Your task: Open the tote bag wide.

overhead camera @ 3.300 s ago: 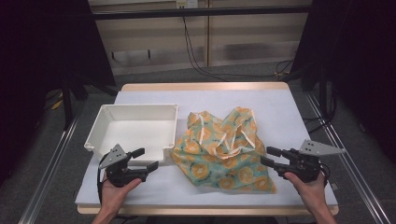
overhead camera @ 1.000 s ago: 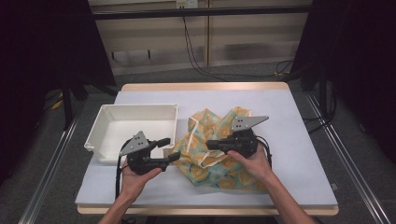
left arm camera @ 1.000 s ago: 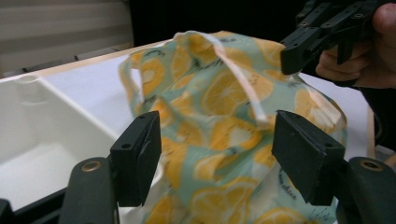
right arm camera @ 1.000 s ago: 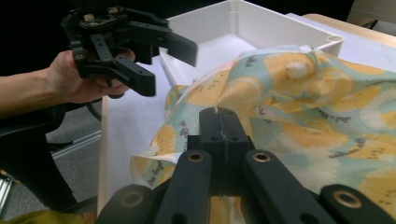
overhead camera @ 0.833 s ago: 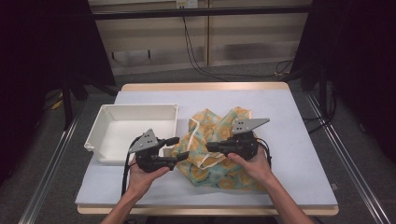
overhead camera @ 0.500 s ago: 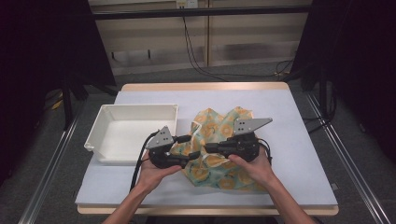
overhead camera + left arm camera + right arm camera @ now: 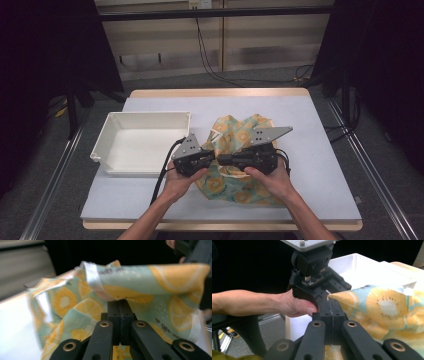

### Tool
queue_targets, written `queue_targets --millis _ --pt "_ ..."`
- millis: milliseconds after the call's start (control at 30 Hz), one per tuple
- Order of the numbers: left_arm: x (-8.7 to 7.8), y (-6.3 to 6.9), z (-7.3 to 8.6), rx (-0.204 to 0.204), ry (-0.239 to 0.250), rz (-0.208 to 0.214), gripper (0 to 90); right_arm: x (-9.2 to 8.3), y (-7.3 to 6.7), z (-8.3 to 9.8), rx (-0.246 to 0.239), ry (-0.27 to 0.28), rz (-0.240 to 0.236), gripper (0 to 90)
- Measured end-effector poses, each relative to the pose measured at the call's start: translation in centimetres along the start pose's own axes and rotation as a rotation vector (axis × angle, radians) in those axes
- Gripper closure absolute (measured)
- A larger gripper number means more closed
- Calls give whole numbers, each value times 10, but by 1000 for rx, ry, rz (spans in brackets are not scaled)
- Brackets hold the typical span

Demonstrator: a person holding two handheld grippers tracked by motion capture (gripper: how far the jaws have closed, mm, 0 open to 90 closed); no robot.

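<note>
Both my grippers are clamped on the lemon-print cloth [image 7: 235,165] near the counter's front edge: left gripper [image 7: 209,159] jaws just closed on its fabric, right gripper [image 7: 223,160] jaws pinching beside it. The cloth remains crumpled; the white tray [image 7: 142,117] sits empty, so most work remains.

My left gripper's camera catches small dark print on the lemon-patterned bag [image 7: 140,282], too blurred for me to read.
</note>
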State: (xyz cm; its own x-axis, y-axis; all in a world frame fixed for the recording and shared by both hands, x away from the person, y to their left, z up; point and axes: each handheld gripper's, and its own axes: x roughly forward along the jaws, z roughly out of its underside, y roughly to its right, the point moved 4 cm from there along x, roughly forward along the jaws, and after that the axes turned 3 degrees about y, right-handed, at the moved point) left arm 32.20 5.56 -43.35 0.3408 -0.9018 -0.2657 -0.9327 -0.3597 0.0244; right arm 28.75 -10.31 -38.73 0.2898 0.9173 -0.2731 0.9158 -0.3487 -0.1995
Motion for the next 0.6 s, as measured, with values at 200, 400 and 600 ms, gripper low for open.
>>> queue_targets --millis 200,400,600 --pt "-11 4 7 -38 -6 29 900 -12 6 5 10 16 54 653" --pt "-34 8 14 -31 -35 24 900 -37 16 8 42 41 112 535" --pt "-55 15 25 -33 -70 34 900 -64 40 16 70 38 220 522"
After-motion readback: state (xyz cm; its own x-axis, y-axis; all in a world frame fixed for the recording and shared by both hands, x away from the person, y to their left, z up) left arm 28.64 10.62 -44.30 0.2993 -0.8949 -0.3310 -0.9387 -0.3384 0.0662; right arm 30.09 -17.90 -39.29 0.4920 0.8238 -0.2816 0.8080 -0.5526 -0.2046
